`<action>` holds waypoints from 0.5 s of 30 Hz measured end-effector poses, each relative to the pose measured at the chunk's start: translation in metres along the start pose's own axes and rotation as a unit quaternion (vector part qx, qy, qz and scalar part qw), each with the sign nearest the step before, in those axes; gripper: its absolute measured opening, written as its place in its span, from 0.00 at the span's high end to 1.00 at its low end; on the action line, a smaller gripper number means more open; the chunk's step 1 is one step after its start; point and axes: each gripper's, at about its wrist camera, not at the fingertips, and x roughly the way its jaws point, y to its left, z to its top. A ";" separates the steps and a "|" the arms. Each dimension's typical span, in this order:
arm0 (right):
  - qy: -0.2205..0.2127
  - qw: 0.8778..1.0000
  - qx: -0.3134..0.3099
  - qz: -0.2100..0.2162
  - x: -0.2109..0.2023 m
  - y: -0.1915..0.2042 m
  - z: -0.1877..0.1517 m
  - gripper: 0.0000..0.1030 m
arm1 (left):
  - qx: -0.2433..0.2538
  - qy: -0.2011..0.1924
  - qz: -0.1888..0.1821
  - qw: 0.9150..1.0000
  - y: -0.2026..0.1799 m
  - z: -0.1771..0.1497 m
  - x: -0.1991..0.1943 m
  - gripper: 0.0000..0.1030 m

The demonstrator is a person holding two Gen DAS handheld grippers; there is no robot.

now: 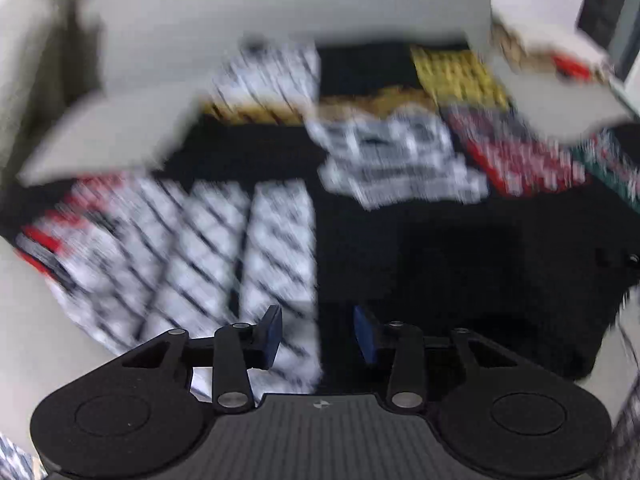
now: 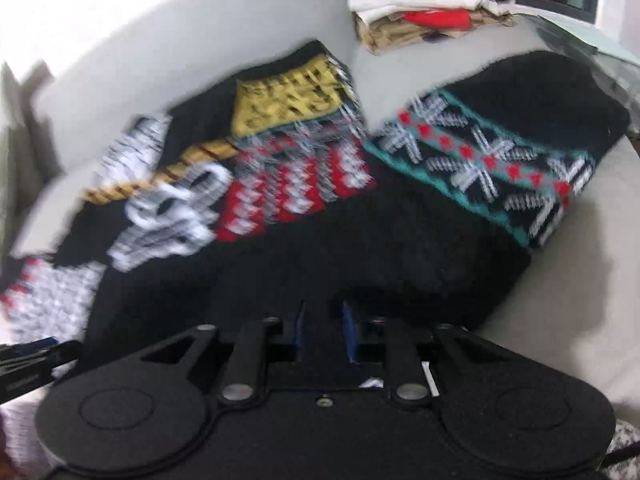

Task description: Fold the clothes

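The sweater (image 2: 360, 240) is a thick black knit with patterned panels: yellow, red-and-white, teal with white crosses, and a white check. It lies spread on a pale surface (image 2: 560, 280), probably a sofa or bed; which one cannot be told. One patterned sleeve (image 2: 500, 168) angles out to the right in the right wrist view.

Handling, judged from the knit: soft and limp, moderately heavy for a garment, not slippery, not fragile. It will sag and stretch when lifted by one point. Take hold at an edge or hem, pinching through the full thickness of the fabric, with the two hands well apart along the same edge so that the fold line stays straight.

The left gripper (image 1: 318, 334) hangs over the boundary between the white check panel (image 1: 180, 248) and the plain black area, jaws partly apart, with nothing pressed between the pads.

The right gripper (image 2: 322, 330) stands at the near black edge, jaws narrow; whether fabric is pinched between them cannot be told.

A pile of folded clothes (image 2: 432, 20) lies beyond the sweater, well apart from it.
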 end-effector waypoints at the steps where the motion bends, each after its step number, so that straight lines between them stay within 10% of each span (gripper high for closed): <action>1: 0.021 1.000 -0.003 -0.008 0.009 -0.001 -0.005 0.80 | -0.006 0.003 -0.004 1.000 0.002 0.000 -0.003 0.64; 7: 0.011 0.999 0.006 0.053 -0.033 -0.020 -0.019 0.79 | 0.013 -0.021 0.016 1.000 0.003 -0.019 -0.049 0.51; 11: 0.017 0.987 0.054 0.149 -0.057 -0.029 -0.027 0.41 | -0.026 -0.037 0.002 0.999 0.012 -0.036 -0.076 0.37; 15: 0.060 0.961 0.153 0.222 -0.046 -0.039 -0.032 0.41 | -0.105 -0.012 -0.036 0.994 0.019 -0.035 -0.064 0.34</action>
